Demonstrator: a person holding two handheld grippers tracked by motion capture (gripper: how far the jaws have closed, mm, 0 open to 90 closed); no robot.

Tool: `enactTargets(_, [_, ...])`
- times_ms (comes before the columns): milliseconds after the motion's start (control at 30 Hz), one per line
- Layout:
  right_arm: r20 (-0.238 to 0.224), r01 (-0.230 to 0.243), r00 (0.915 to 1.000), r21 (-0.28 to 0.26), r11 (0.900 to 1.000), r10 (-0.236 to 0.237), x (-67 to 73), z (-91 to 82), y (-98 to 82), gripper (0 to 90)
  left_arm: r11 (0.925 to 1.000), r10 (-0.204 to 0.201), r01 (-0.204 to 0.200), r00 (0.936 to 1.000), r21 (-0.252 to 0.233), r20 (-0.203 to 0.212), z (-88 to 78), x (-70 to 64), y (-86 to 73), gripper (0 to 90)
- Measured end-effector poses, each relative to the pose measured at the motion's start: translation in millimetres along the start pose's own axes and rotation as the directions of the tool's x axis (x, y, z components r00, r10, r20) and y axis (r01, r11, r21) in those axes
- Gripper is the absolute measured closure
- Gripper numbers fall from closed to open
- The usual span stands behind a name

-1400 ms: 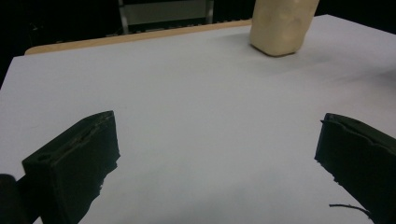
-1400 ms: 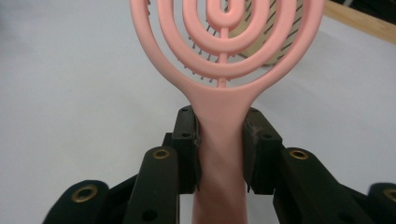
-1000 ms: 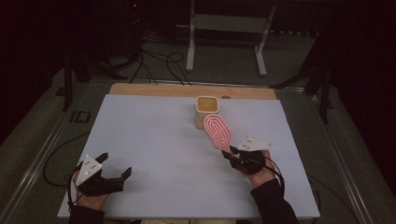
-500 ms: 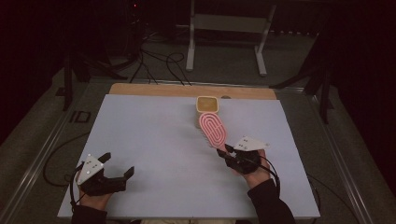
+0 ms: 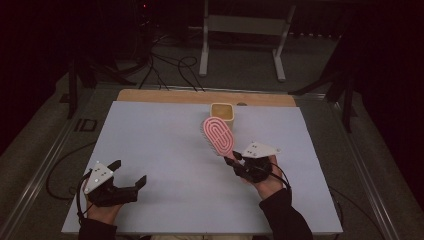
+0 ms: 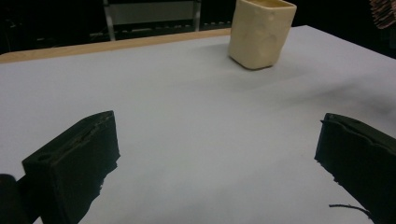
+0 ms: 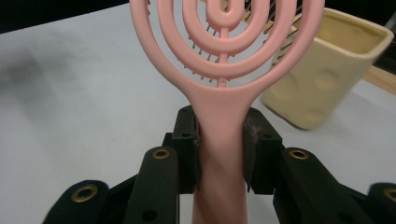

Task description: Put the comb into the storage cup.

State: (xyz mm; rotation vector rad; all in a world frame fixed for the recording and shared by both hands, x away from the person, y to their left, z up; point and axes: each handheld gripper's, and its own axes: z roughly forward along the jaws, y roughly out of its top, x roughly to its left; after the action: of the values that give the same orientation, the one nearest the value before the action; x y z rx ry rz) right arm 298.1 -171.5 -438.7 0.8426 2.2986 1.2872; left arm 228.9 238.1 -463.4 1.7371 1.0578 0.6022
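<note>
1. The right gripper (image 5: 234, 162) was clamped on the handle of a pink plastic hairbrush with an oval head of concentric open rings (image 5: 218, 136). In the right gripper view both black pads pressed the handle's flat sides just below the neck (image 7: 219, 140). The low grip probably left the head free to lead.
2. The brush was carried above the pale grey table sheet (image 5: 160, 145), head pointing away from the person toward a cream squarish ceramic-looking cup (image 5: 222, 112) near the far edge. Head and cup looked close in the high view; I could not tell whether they touched, likely apart.
3. Judgement: the brush was being lined up for standing in the cup, whose open mouth faced up.
4. The left gripper (image 5: 130, 175) rested near the table's front edge, jaws wide apart with nothing between them, seemingly parked out of the way. Its own view looked across bare sheet to the cup (image 6: 261, 32).
5. Materials: brush smooth, moulded, slightly glossy; thin bristles showed through the rings (image 7: 205, 46). Cup walls matte with shallow round dimples (image 7: 322, 79), corners rounded. Sheet flat, matte, laid over a wooden board (image 5: 200, 96) exposed along the far side.
</note>
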Motion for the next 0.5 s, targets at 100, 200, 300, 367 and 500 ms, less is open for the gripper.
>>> enactTargets(100, [-0.007,0.006,1.0000,-0.002,1.000,-0.006,0.8,2.6,2.8,69.9,1.0000,-0.007,0.007,0.9999,-0.002,0.009,0.5,0.0,2.9,0.0])
enactTargets(200, [-0.011,0.005,0.9999,-0.007,1.000,-0.005,0.5,5.4,3.8,69.8,1.0000,-0.009,0.009,0.9998,-0.003,0.016,2.9,0.1,6.3,0.0])
enactTargets(300, [-0.014,0.003,0.9999,-0.004,1.000,-0.003,1.1,7.6,2.9,69.8,0.9998,-0.019,0.018,0.9989,0.012,0.043,8.7,-0.7,9.1,0.0])
enactTargets(367, [-0.020,0.004,0.9998,-0.003,1.000,-0.004,2.7,8.6,1.9,69.8,0.9996,-0.009,0.008,0.9985,0.029,0.054,12.5,-3.1,10.5,0.0])
enactTargets(500, [-0.027,0.002,0.9996,-0.001,1.000,-0.002,7.2,9.8,0.9,69.9,0.9991,0.010,-0.012,0.9980,0.042,0.063,16.8,-8.7,13.7,0.0])
